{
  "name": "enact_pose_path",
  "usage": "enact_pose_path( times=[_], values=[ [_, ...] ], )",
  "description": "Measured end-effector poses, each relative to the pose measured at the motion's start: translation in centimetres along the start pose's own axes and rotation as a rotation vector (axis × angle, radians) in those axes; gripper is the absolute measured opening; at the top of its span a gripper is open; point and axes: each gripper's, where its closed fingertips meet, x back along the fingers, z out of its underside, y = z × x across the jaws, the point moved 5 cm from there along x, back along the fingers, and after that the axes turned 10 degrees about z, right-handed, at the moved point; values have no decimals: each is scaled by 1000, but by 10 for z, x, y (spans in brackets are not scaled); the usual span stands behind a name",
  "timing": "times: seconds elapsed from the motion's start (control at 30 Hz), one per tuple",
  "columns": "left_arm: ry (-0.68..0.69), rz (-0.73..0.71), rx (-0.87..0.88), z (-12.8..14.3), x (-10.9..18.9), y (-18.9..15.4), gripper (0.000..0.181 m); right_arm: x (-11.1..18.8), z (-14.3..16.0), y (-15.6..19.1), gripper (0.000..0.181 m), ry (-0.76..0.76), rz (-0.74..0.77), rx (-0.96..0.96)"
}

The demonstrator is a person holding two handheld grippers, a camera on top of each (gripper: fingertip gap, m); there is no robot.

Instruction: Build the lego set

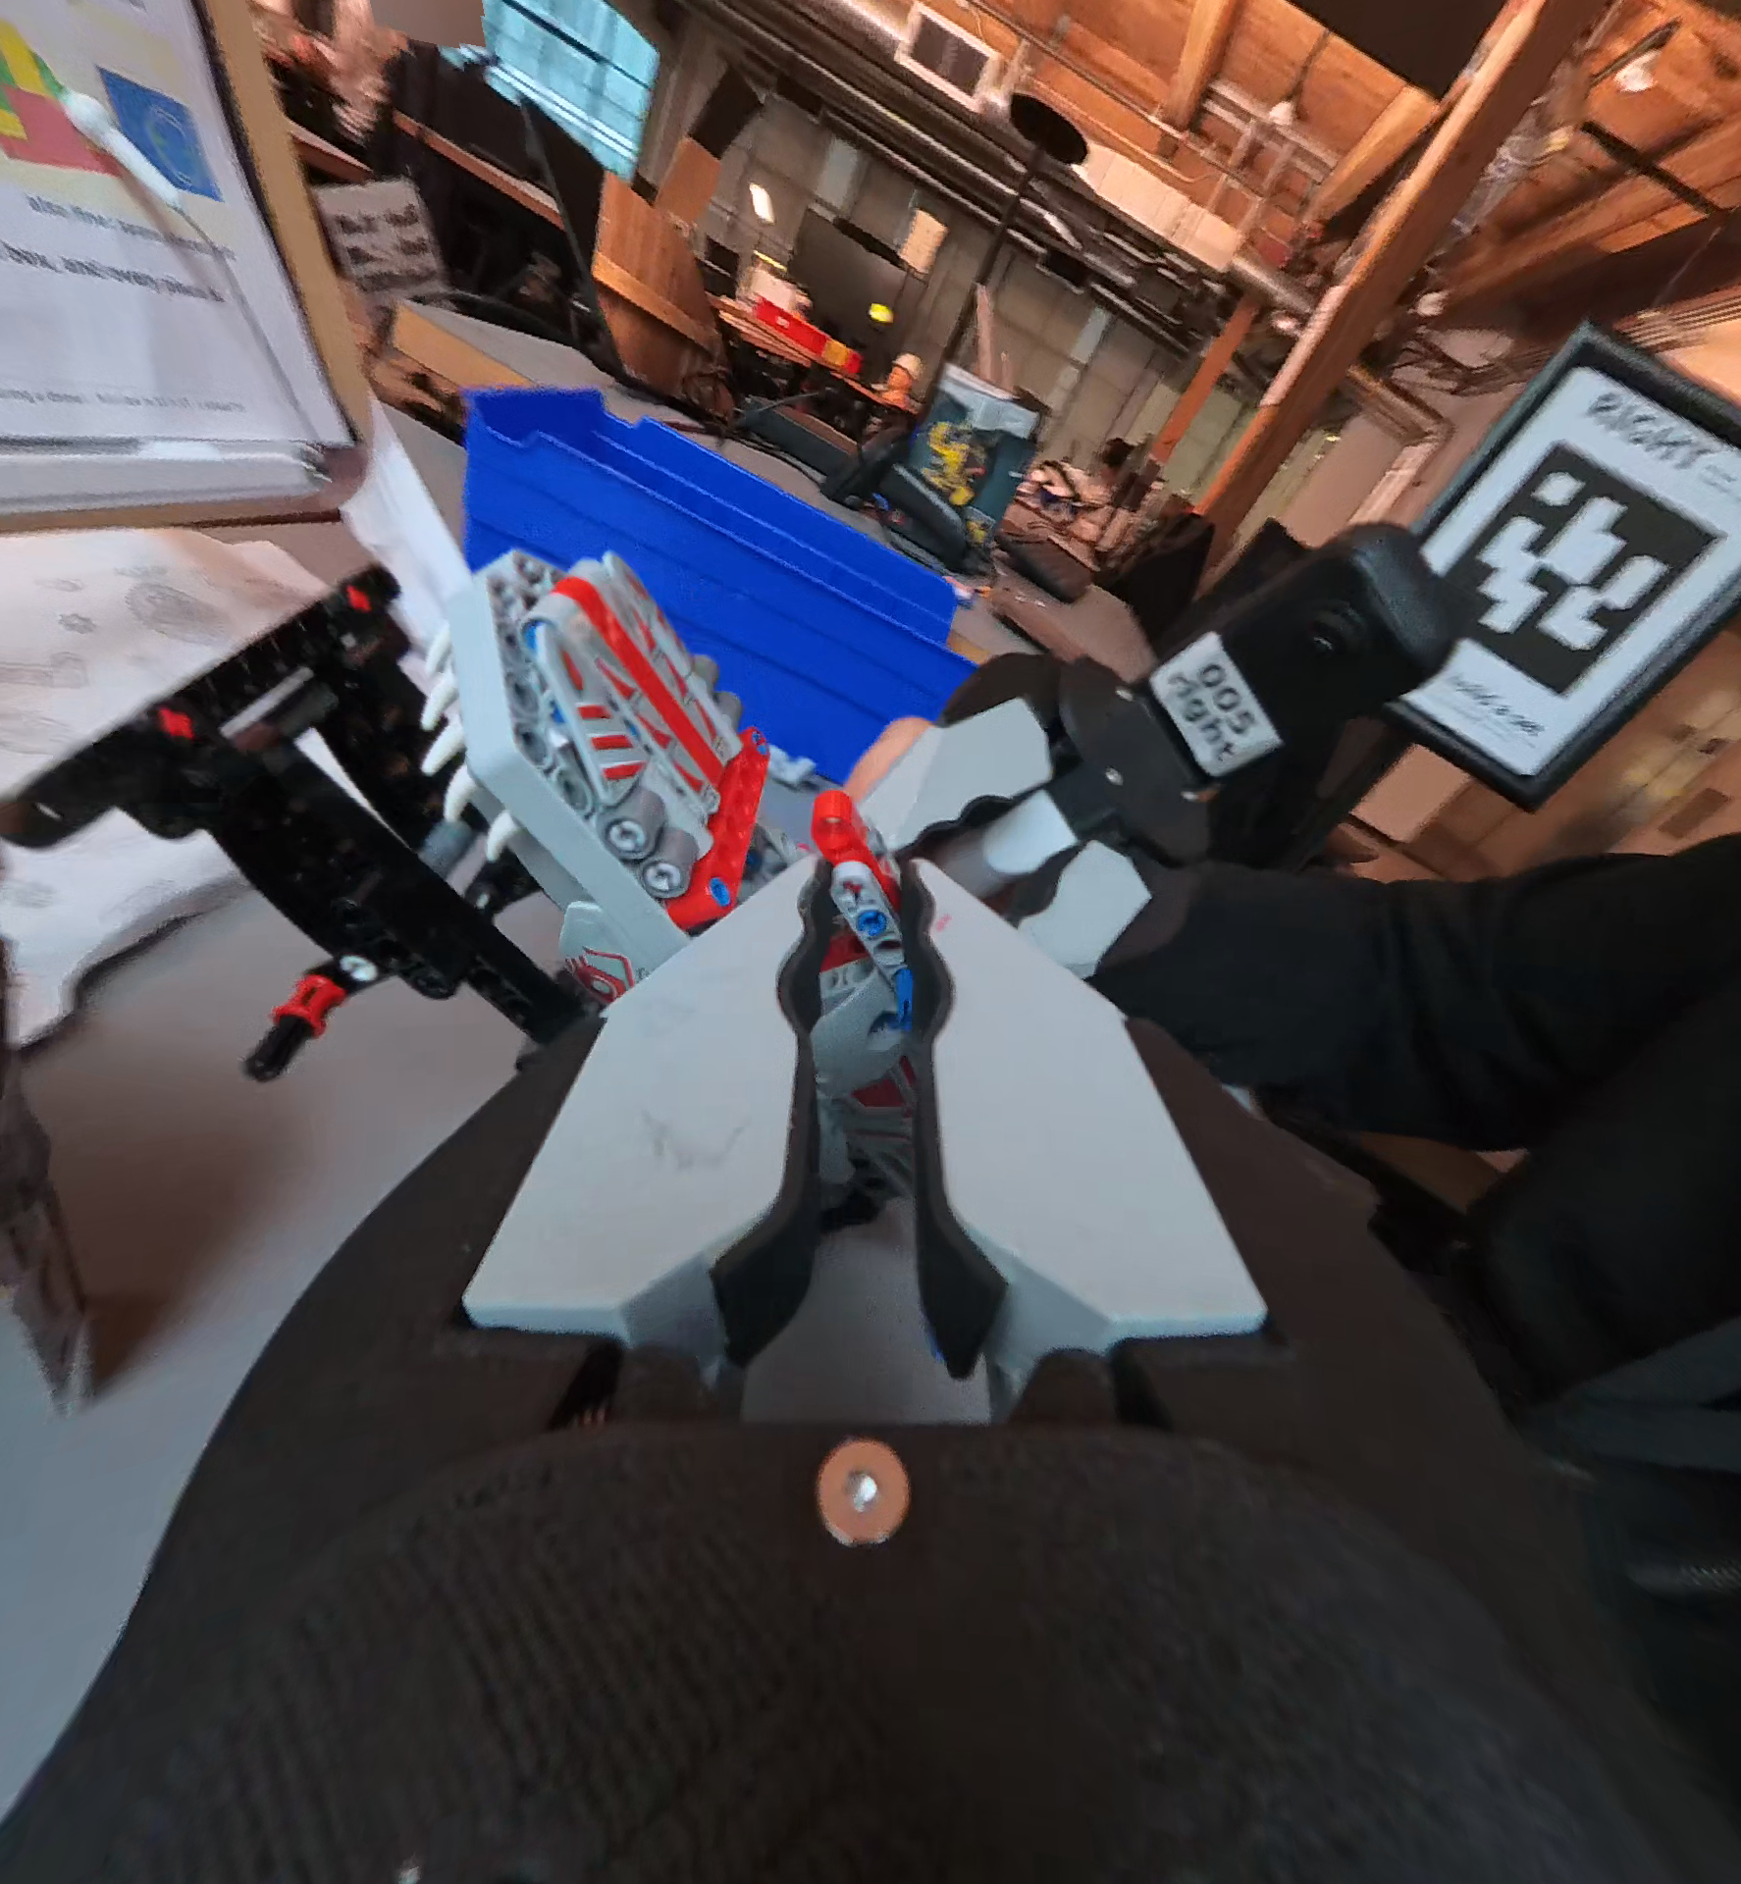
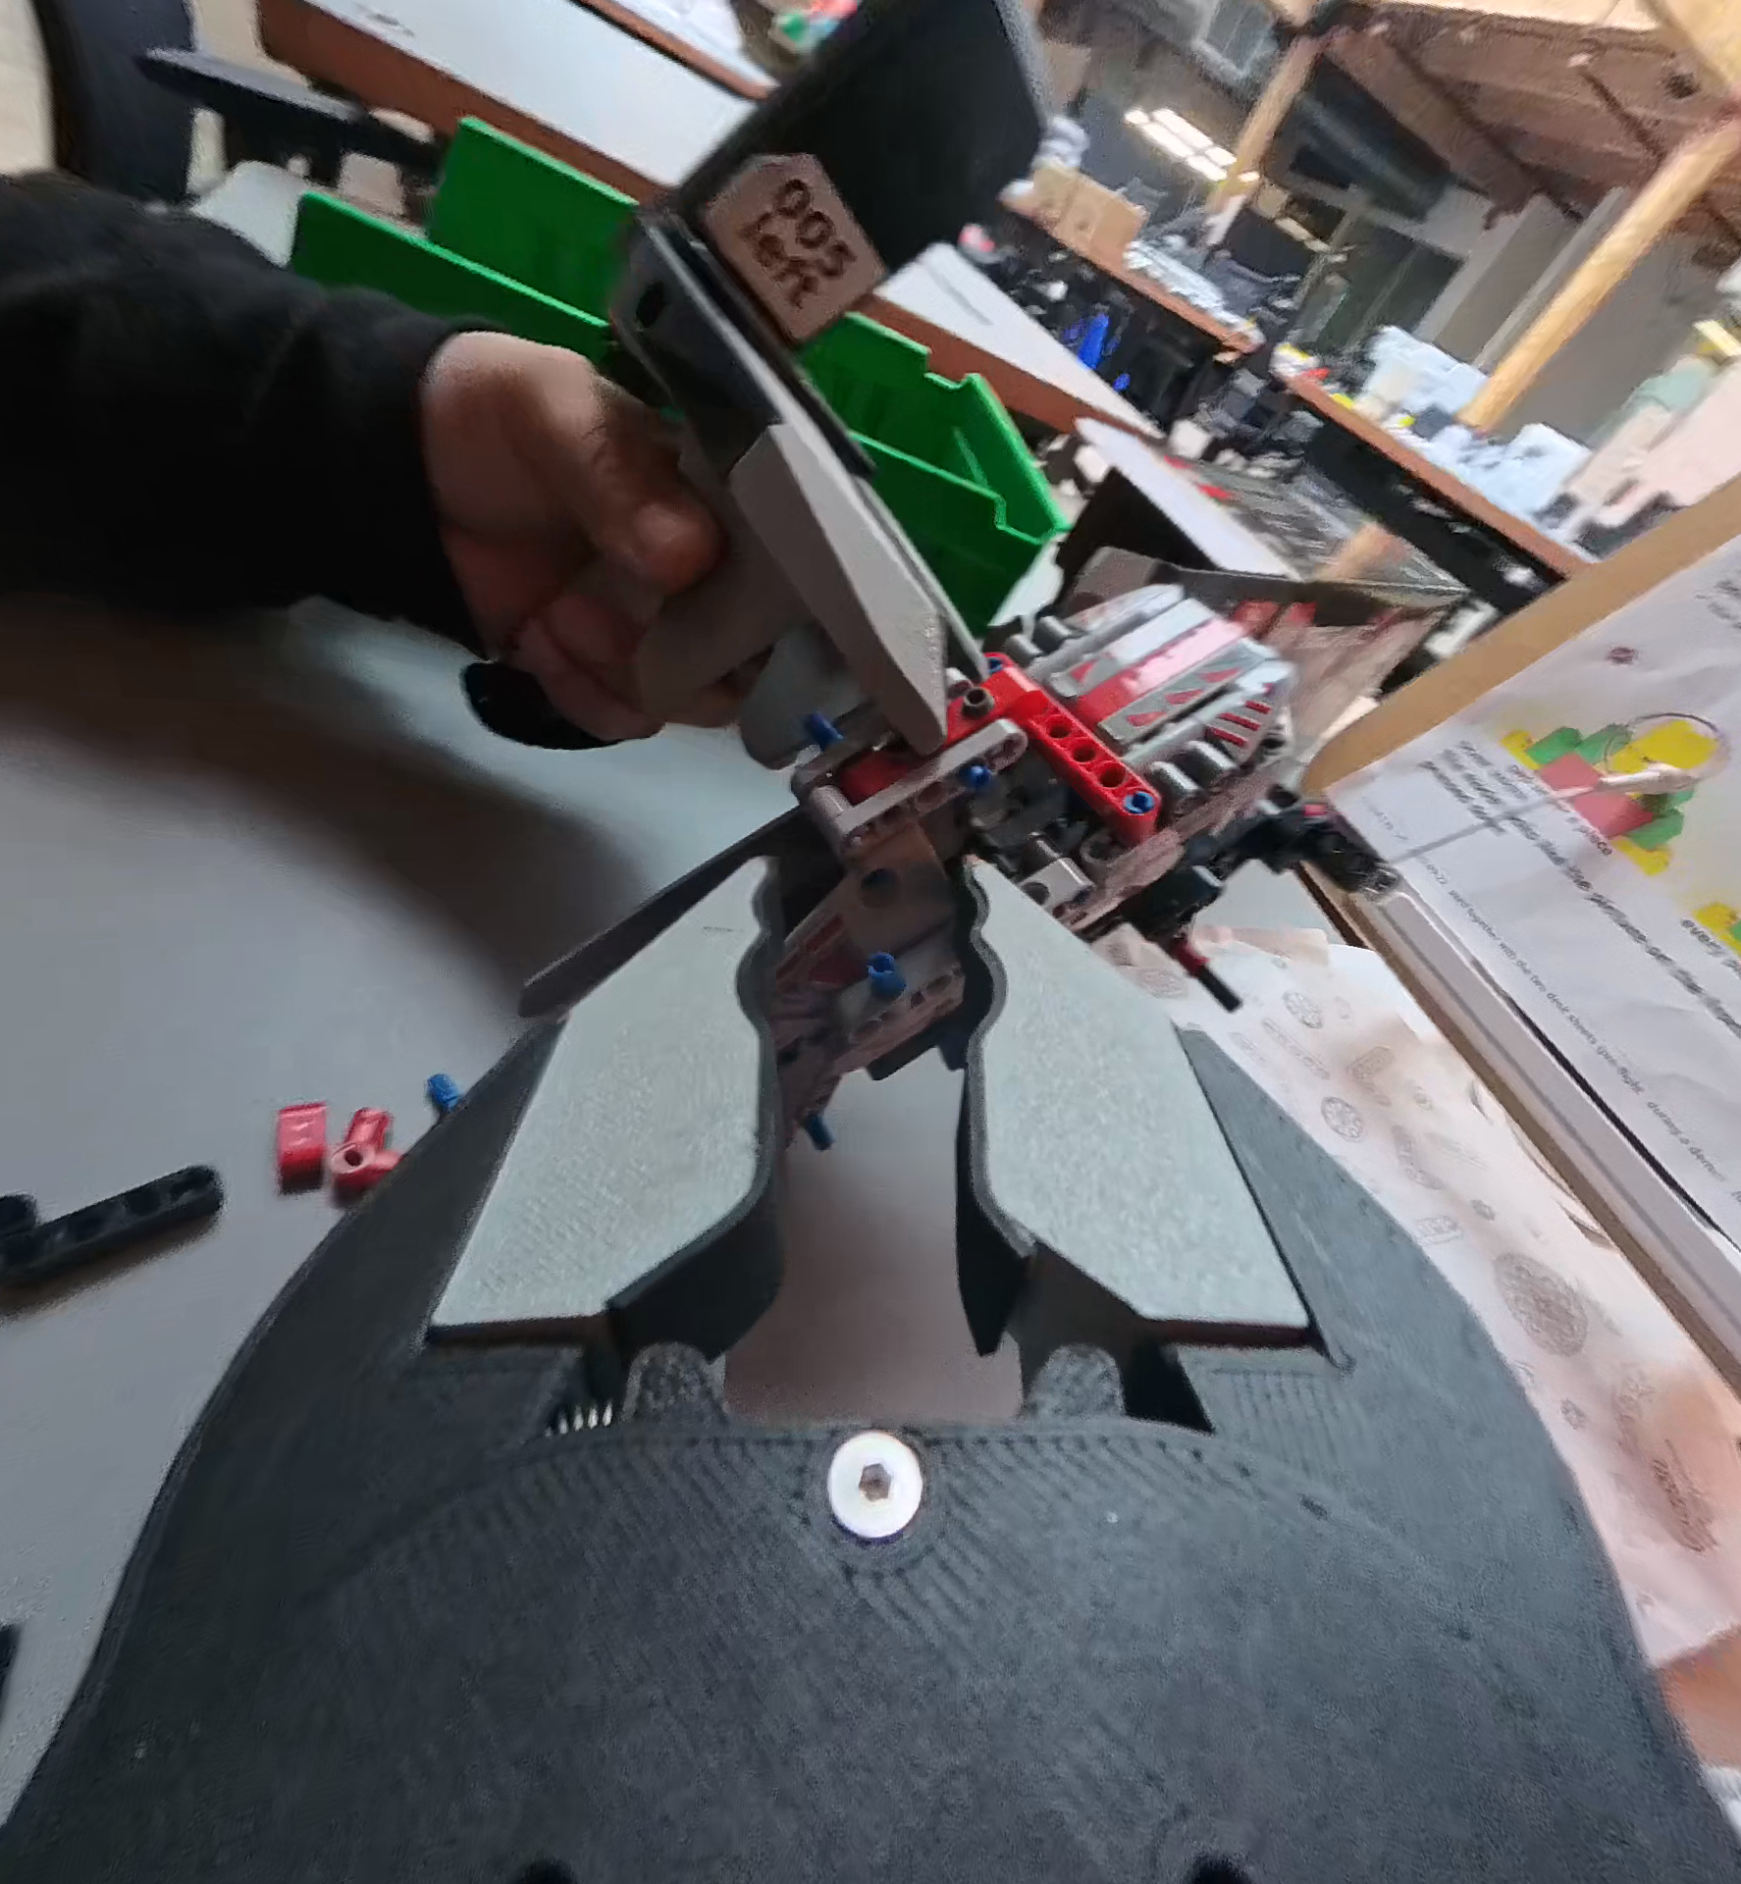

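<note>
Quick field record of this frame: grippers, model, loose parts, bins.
left gripper: shut on the red-and-grey lego model
right gripper: fingers around the same model's lower end; contact unclear
loose parts: black lego beam, two small red lego connectors, on the grey table
bins: blue plastic bin behind the model; green plastic bin behind the left gripper
paper: printed instruction sheet

The scene is viewed close-up along each gripper's fingers, from opposite sides. The lego model [image 1: 632,754] [image 2: 1142,703] is shared by both views.
</note>
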Motion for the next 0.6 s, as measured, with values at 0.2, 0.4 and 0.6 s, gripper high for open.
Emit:
enact_pose_path(
  times=[0.2, 0.4, 0.6],
  values=[
    [74, -195, -166, -1, 9, 11, 19, -7, 9, -8, 28, 28, 21, -40],
    [206, -189, -319, 8, 7, 4, 16, -12, 14, -6, 11, 35, 27, -18],
    [344, -243, -348, 19, 17, 14, 13, -9, 15, -9, 15, 41, 30, -37]
  ],
)
